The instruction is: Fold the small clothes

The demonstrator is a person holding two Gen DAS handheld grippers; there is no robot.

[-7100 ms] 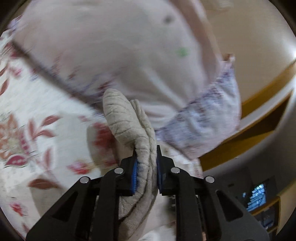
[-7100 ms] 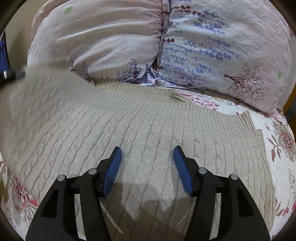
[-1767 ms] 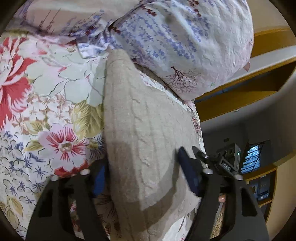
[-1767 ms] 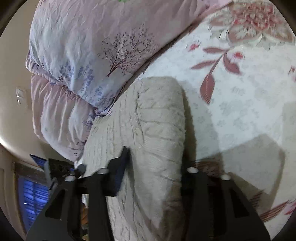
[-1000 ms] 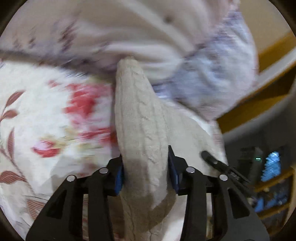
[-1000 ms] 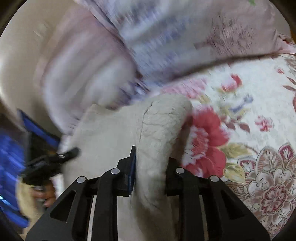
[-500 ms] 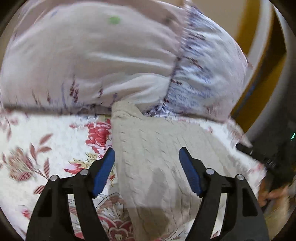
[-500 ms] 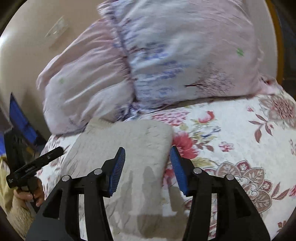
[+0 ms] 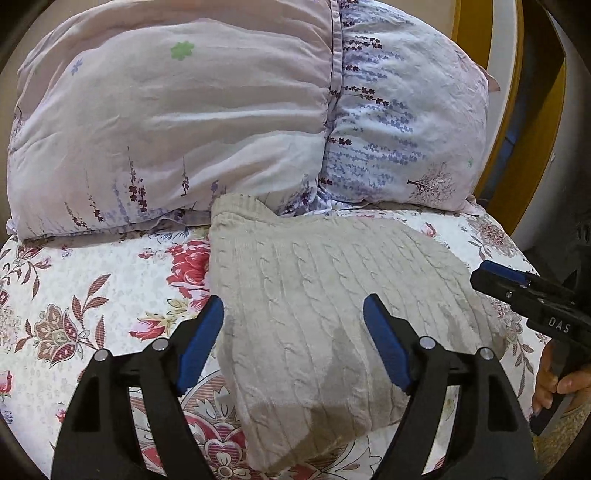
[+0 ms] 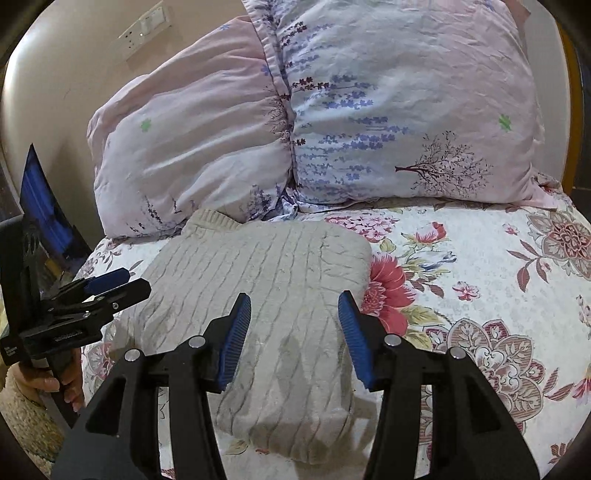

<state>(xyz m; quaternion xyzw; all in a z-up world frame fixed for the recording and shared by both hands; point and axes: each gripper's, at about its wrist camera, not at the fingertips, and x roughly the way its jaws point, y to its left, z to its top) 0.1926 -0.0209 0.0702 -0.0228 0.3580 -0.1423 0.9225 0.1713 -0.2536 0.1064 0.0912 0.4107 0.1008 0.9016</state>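
A beige cable-knit sweater (image 9: 325, 295) lies folded into a thick rectangle on the floral bedspread (image 9: 85, 295), its ribbed edge against the pillows. It also shows in the right wrist view (image 10: 266, 295). My left gripper (image 9: 293, 339) is open and empty, hovering just above the sweater's near left part. My right gripper (image 10: 293, 332) is open and empty above the sweater's near right part. The right gripper also shows at the right edge of the left wrist view (image 9: 517, 291); the left gripper shows at the left of the right wrist view (image 10: 96, 291).
Two large pale pillows, one pink (image 9: 177, 110) and one with lavender print (image 9: 402, 122), stand behind the sweater. A yellow and white headboard (image 9: 509, 110) is at the back right. A wall with a switch plate (image 10: 144, 26) is behind the pillows. The bedspread extends right (image 10: 498, 295).
Both grippers, shut on the folded sweater a second ago, have opened, let it go on the bed and drawn back a little. The sweater now lies flat and still.
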